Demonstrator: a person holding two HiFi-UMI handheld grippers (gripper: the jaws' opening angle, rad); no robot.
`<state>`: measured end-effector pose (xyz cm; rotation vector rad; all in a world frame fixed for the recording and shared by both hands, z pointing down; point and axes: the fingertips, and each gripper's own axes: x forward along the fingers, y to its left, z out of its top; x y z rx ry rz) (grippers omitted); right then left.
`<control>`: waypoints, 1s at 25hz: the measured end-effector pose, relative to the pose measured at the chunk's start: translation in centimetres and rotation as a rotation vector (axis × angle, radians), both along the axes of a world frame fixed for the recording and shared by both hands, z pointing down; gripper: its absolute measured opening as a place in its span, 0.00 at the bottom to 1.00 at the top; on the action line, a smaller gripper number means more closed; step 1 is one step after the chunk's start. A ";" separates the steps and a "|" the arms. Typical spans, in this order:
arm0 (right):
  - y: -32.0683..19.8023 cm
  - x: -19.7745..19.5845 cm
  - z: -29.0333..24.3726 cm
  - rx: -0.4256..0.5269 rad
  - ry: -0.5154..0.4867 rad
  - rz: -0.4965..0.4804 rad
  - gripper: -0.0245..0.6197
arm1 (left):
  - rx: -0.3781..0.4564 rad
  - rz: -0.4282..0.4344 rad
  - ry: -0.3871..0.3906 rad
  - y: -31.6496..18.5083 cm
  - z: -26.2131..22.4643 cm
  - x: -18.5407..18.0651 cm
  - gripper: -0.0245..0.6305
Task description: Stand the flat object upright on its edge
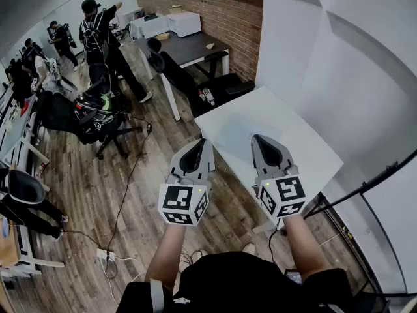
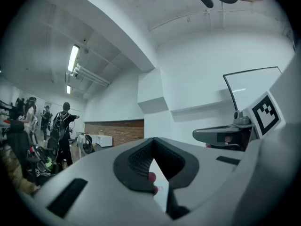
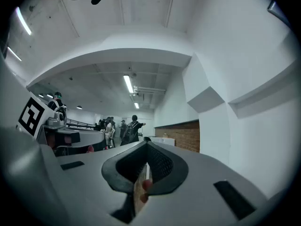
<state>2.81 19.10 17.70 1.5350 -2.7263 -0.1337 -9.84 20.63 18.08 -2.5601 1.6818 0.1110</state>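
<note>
Over the near edge of the white surface [image 1: 273,113], left gripper [image 1: 195,150] and right gripper [image 1: 264,146] are held level, side by side, fingers of each closed together.

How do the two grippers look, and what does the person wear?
The left gripper and right gripper have light grey tapered shells with black inner pads. Each carries a white cube with black square markers. The person wears a black top.

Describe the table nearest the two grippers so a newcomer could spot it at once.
Start at the brick wall at the room's far end and follow the white wall toward the camera. The table juts out from that wall, closest to the camera. Its top is white; the desk by the bricks is dark-topped.
</note>
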 end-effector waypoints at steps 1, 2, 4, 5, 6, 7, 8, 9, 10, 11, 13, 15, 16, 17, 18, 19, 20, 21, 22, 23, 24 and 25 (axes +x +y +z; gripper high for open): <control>0.0 0.2 0.0 -0.007 -0.014 -0.008 0.10 | -0.001 -0.002 0.000 0.0 0.0 0.2 0.05; 0.1 0.5 0.1 -0.013 -0.027 -0.014 0.10 | -0.002 -0.003 0.000 0.1 0.0 0.5 0.05; 0.2 1.0 0.0 -0.020 -0.041 -0.019 0.10 | -0.005 -0.006 0.001 0.3 -0.1 0.9 0.05; 0.3 1.1 0.0 -0.022 -0.040 -0.021 0.10 | -0.007 -0.006 0.000 0.4 -0.1 1.1 0.05; 0.3 1.3 0.0 -0.025 -0.037 -0.023 0.10 | -0.008 -0.008 0.000 0.4 -0.1 1.3 0.05; 0.3 1.4 0.1 -0.030 -0.032 -0.026 0.10 | -0.010 -0.010 0.001 0.4 0.0 1.4 0.05; 0.2 1.5 0.3 -0.034 -0.028 -0.030 0.10 | -0.012 -0.014 0.002 0.4 0.1 1.6 0.05; 0.1 1.7 0.5 -0.037 -0.024 -0.034 0.10 | -0.015 -0.017 0.004 0.4 0.2 1.8 0.05; 0.0 2.1 0.6 -0.037 -0.023 -0.036 0.10 | -0.016 -0.021 0.005 0.3 0.4 2.1 0.05; -0.1 2.4 0.7 -0.037 -0.023 -0.039 0.10 | -0.018 -0.024 0.006 0.2 0.5 2.5 0.05; -0.3 3.3 0.9 -0.037 -0.024 -0.042 0.10 | -0.020 -0.030 0.008 0.1 0.7 3.3 0.05; -0.6 4.1 1.1 -0.039 -0.020 -0.047 0.10 | -0.022 -0.036 0.009 -0.2 0.8 4.1 0.05; -0.8 4.5 1.2 -0.040 -0.018 -0.050 0.10 | -0.023 -0.038 0.008 -0.4 0.8 4.6 0.05; -1.0 5.0 1.2 -0.041 -0.019 -0.053 0.10 | -0.024 -0.041 0.008 -0.5 0.8 5.1 0.05; -1.2 5.5 1.2 -0.045 -0.025 -0.058 0.10 | -0.025 -0.044 0.007 -0.7 0.7 5.6 0.05; -1.3 6.0 1.3 -0.053 -0.035 -0.064 0.10 | -0.027 -0.046 0.007 -0.7 0.7 6.1 0.05; -1.5 6.5 1.4 -0.065 -0.048 -0.071 0.10 | -0.029 -0.049 0.007 -0.7 0.7 6.6 0.05; -1.5 7.0 1.5 -0.076 -0.061 -0.078 0.10 | -0.032 -0.051 0.007 -0.7 0.8 7.1 0.05; -1.6 7.5 1.7 -0.085 -0.069 -0.084 0.10 | -0.035 -0.054 0.006 -0.6 1.0 7.6 0.05; -1.6 7.9 2.0 -0.090 -0.072 -0.089 0.10 | -0.038 -0.059 0.004 -0.5 1.2 8.1 0.05; -1.5 8.5 2.3 -0.095 -0.072 -0.095 0.10 | -0.041 -0.065 0.001 -0.4 1.4 8.7 0.05; -1.5 9.0 2.6 -0.101 -0.073 -0.102 0.10 | -0.045 -0.070 -0.001 -0.2 1.6 9.3 0.05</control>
